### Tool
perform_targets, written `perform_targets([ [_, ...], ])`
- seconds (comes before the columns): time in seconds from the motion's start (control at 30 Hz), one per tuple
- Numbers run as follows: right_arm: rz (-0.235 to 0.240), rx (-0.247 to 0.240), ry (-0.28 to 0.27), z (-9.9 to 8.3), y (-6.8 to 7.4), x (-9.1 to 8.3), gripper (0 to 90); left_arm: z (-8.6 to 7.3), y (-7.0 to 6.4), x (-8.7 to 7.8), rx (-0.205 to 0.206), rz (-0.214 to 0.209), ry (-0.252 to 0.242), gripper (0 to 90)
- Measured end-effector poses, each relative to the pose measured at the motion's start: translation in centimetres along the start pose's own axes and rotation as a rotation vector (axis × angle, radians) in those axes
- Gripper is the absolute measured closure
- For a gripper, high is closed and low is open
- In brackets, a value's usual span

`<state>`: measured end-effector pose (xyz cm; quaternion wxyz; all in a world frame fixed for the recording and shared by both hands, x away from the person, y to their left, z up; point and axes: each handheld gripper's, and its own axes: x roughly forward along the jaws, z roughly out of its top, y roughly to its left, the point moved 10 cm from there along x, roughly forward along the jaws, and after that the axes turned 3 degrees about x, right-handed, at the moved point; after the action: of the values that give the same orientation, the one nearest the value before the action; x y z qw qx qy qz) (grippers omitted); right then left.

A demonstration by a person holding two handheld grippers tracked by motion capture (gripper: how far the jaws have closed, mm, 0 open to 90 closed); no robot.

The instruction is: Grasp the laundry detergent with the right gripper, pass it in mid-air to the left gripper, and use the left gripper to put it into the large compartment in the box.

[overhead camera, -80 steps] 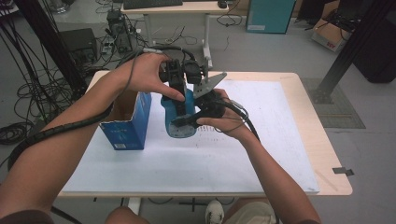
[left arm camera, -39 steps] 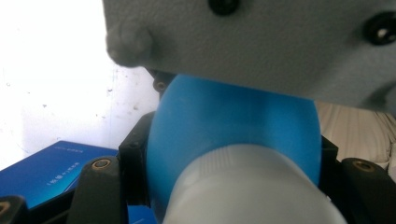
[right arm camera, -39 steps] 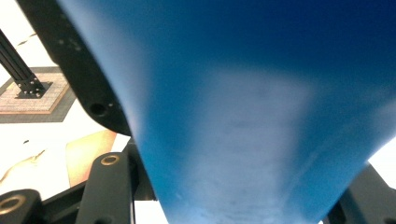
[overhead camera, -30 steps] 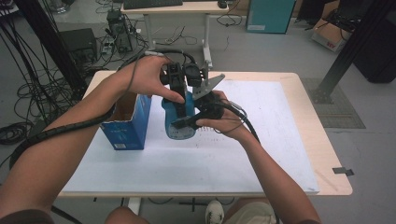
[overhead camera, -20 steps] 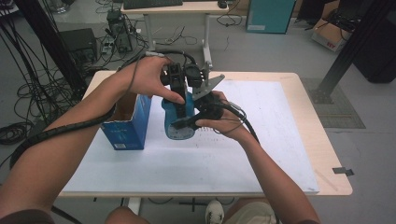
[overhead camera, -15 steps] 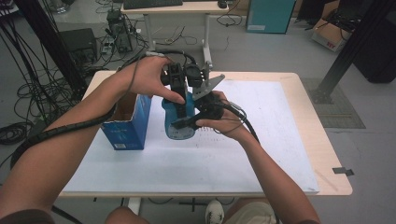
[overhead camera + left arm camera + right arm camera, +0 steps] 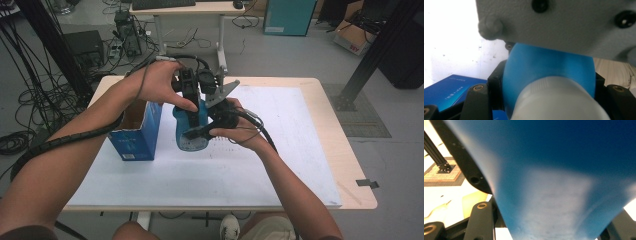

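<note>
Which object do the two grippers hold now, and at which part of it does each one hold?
Both hold the blue bottle. The left gripper clamps its upper part, just below the white cap. The right gripper grips the body lower down.

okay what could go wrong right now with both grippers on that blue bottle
Both grippers clamp the bottle above the table, so a slip could drop it. The left gripper holds near the white cap; squeezing might loosen it. The open box stands close beside it and could get knocked.
</note>
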<state>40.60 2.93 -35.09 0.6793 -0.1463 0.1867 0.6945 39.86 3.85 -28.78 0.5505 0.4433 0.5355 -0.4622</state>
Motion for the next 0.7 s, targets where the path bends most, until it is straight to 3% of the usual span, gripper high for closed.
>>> perform_targets([
  [0.5,0.001,-0.011,-0.011,0.13,-0.06,-0.03,40.2,0.18,-0.06,0.09,0.001,-0.007,-0.001,37.8],
  [0.53,0.004,0.037,-0.011,0.23,0.33,-0.07,40.2,0.13,-0.04,0.11,0.006,-0.004,0.007,37.8],
  [0.57,0.007,0.049,-0.020,0.37,0.44,-0.08,40.1,0.21,-0.06,0.23,0.002,-0.002,-0.003,37.8],
  [0.67,0.006,0.038,-0.016,0.32,0.39,-0.07,40.2,0.20,-0.01,0.22,0.003,0.002,-0.002,37.8],
  [0.7,0.006,0.054,-0.018,0.30,0.39,-0.09,40.1,0.18,-0.07,0.20,-0.001,-0.008,-0.004,37.8],
])
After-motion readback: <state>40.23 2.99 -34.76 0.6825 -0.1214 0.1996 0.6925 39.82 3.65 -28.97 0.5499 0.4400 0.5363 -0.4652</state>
